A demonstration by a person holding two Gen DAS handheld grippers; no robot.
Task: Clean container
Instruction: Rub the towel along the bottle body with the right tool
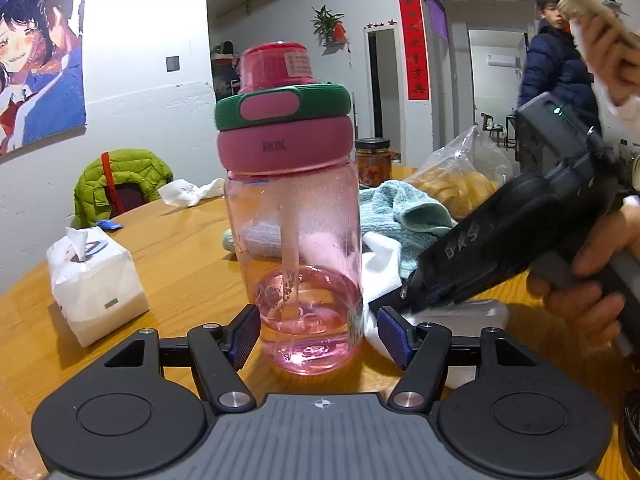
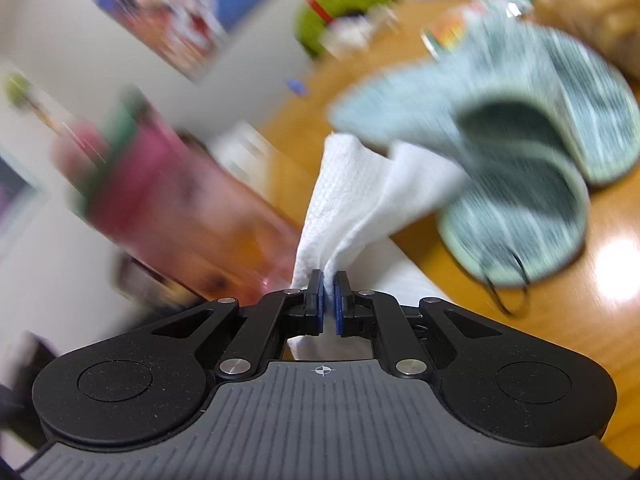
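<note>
A pink see-through bottle (image 1: 296, 220) with a green and pink lid stands upright on the wooden table (image 1: 180, 240), a little water in its bottom. My left gripper (image 1: 318, 334) grips its base, one blue pad on each side. In the right wrist view the bottle (image 2: 172, 200) is a blur at the left. My right gripper (image 2: 328, 292) is shut on a white paper towel (image 2: 352, 184) that stands up from the pads. From the left wrist view, the right gripper (image 1: 404, 296), held by a hand, points down just right of the bottle, with the paper towel (image 1: 382, 256) at its tip.
A teal cloth (image 1: 400, 208) lies bunched behind the bottle, also the teal cloth (image 2: 520, 160) ahead of the right gripper. A tissue pack (image 1: 92, 280) sits at the left. A jar (image 1: 374, 160) and a plastic bag (image 1: 452, 176) stand further back. A person (image 1: 556, 60) stands in the background.
</note>
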